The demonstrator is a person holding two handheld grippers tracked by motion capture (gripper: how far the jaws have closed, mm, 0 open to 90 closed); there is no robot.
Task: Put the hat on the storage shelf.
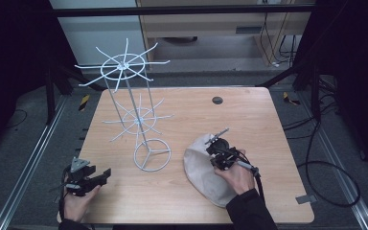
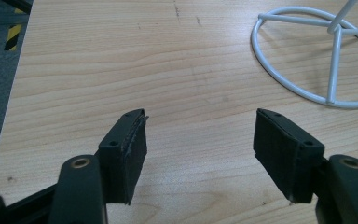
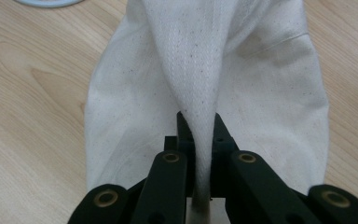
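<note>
A fold of the cloth is pinched by the right gripper near the tabletop's front right corner. The left gripper, jaws wide and empty, is held at the front left, the rack between.

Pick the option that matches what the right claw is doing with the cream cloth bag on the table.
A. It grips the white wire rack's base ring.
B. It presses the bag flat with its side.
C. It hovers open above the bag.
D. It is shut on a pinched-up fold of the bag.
D: in the right gripper view the right claw has its jaws closed on a raised fold of the cloth bag.
</note>
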